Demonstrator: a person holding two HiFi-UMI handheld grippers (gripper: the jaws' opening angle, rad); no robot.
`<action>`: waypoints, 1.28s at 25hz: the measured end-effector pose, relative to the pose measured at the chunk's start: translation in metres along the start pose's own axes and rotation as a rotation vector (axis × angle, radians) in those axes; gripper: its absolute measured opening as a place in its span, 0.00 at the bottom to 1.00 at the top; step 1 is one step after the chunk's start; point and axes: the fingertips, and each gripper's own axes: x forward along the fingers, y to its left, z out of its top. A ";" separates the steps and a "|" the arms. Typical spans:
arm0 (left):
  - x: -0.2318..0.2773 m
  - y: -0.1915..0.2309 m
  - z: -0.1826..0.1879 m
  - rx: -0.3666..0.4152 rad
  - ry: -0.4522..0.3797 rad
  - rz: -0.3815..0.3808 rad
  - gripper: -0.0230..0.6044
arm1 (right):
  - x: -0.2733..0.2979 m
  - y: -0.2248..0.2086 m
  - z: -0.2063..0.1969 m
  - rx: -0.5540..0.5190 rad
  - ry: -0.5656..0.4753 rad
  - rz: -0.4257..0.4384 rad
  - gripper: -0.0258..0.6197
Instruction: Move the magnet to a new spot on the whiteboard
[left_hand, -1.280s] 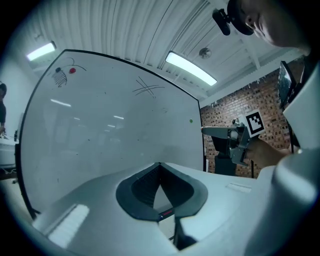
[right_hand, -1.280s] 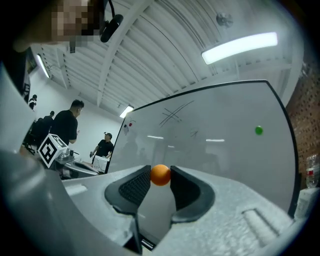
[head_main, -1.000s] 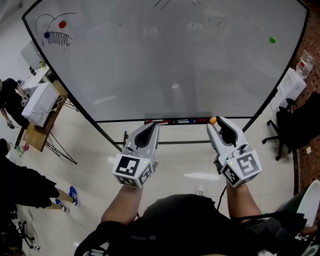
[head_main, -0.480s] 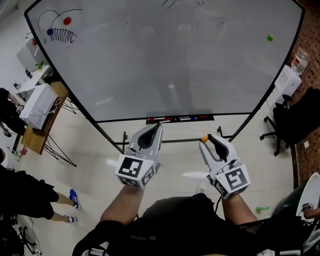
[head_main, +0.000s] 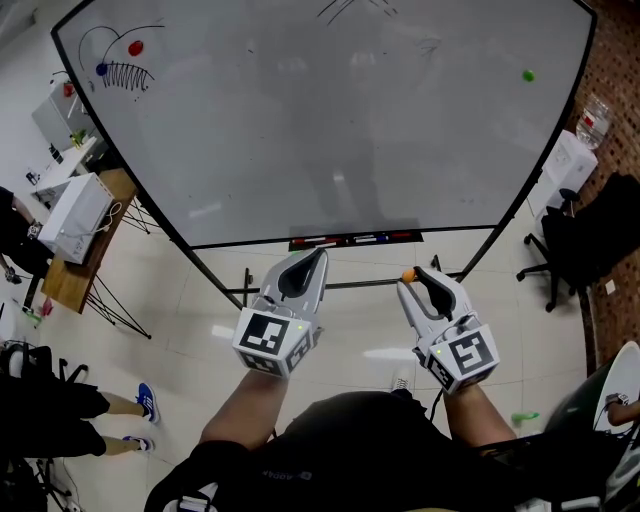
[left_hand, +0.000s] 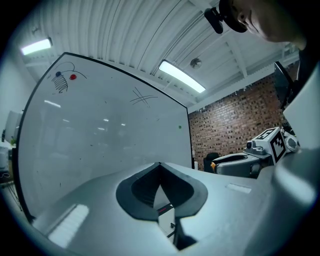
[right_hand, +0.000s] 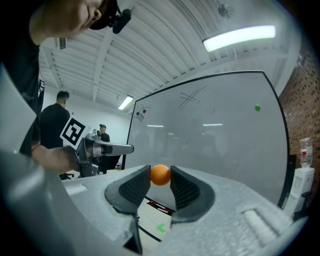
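Right gripper (right_hand: 160, 181): jaws clamped on the orange magnet (right_hand: 160, 175) at their tips, held in the air, short of the whiteboard (head_main: 330, 130).
Left gripper (left_hand: 159, 166): jaws together, nothing between them.
On the whiteboard: 1 green magnet (head_main: 527, 75) far right; red magnet (head_main: 135, 47) and blue magnet (head_main: 101, 69) top left.

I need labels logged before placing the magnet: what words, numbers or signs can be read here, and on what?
No words or numbers are readable.
Whiteboard: doodles only, no words.
Marker cubes: square black-and-white patterns, no letters.
Shirt: small print, too blurred to read.
Floor: a green arrow.
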 end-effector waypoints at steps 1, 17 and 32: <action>0.000 0.000 0.001 0.000 0.000 0.001 0.06 | 0.000 -0.001 0.002 -0.003 -0.004 0.000 0.21; 0.005 -0.002 0.000 -0.012 0.001 -0.022 0.06 | 0.006 -0.005 0.000 0.012 -0.004 0.008 0.21; -0.025 0.003 -0.007 -0.036 0.000 -0.031 0.06 | -0.011 0.032 0.006 0.001 -0.011 -0.008 0.21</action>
